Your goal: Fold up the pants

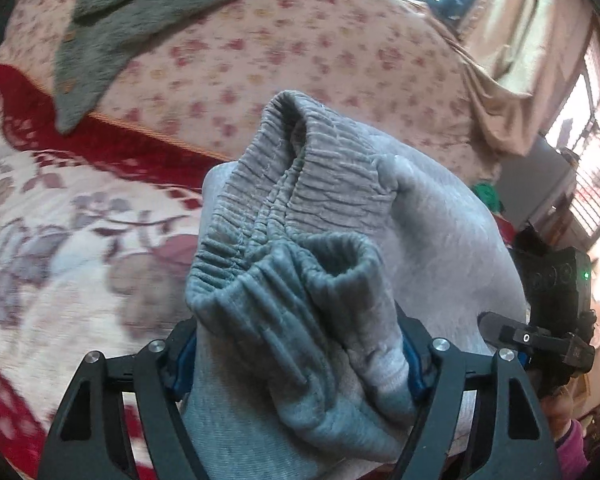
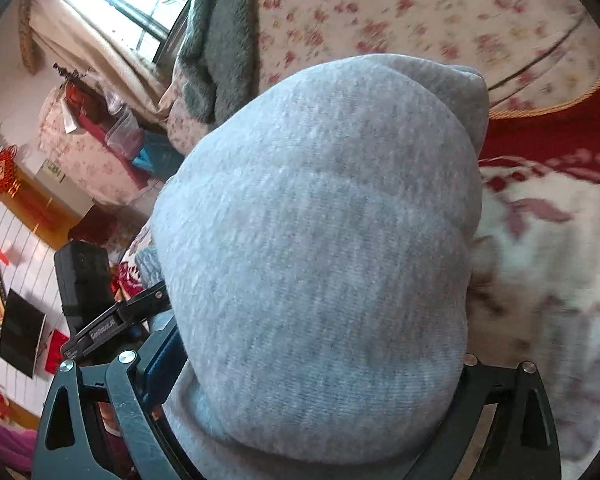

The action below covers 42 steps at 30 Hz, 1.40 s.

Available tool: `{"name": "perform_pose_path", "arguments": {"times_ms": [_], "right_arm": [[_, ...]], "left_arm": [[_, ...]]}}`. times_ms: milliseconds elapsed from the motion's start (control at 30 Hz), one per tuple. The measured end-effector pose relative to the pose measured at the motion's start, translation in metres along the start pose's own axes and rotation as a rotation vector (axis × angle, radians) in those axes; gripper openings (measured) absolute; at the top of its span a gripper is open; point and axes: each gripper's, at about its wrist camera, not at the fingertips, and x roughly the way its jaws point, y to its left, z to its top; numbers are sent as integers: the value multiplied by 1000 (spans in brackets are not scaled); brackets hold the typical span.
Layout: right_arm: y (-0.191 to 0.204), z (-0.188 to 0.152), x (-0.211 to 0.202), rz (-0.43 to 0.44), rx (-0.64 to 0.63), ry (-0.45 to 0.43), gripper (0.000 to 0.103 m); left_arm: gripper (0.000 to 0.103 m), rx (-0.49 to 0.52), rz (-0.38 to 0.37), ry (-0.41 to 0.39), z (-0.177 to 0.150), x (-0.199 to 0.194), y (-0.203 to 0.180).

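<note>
The grey pants [image 1: 300, 200] are bunched up, with the ribbed elastic waistband and a cuff on top, above the bed. My left gripper [image 1: 300, 360] is shut on this bundle, its blue pads [image 1: 414, 364] pressing on the fabric from both sides. In the right wrist view a smooth rounded fold of the pants [image 2: 320, 220] fills the picture. My right gripper [image 2: 316, 360] is shut on it, and one blue pad [image 2: 164, 356] shows at the left. Each gripper sees the other close beside it: the right gripper [image 1: 540, 336], the left gripper [image 2: 112, 320].
Under the pants lies a bed with a pink floral sheet [image 1: 300, 52] and a red-and-cream flowered blanket [image 1: 60, 208]. A grey fleece blanket [image 1: 140, 12] lies at the far side. Curtains and a window [image 1: 520, 40] stand beyond. A pink sleeve [image 1: 568, 448] shows at the lower right.
</note>
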Motion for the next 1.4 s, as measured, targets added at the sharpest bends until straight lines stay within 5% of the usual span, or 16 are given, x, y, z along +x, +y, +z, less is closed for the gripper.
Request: {"name": "perform_pose_path", "arguments": {"times_ms": [300,633,800,1033,1400], "right_arm": [[-40,-5,-59,-103,50,-40,100],[-96,-34,-61,-143,161,-27,103],[-92,-36,-69,-177,164,-25,103],[-76,-39,-89,-310,143,-20,103],[-31,-45,-136,-501,14,-158,103]], "left_arm": [[77,56,-52,71,-21,36,-67],[82,126,38,101,-45,52,-83],[93,188,119,78,-43,43,-88],[94,270,192,25,-46,19,-101],[94,355,282,-104,-38,-15,-138]]}}
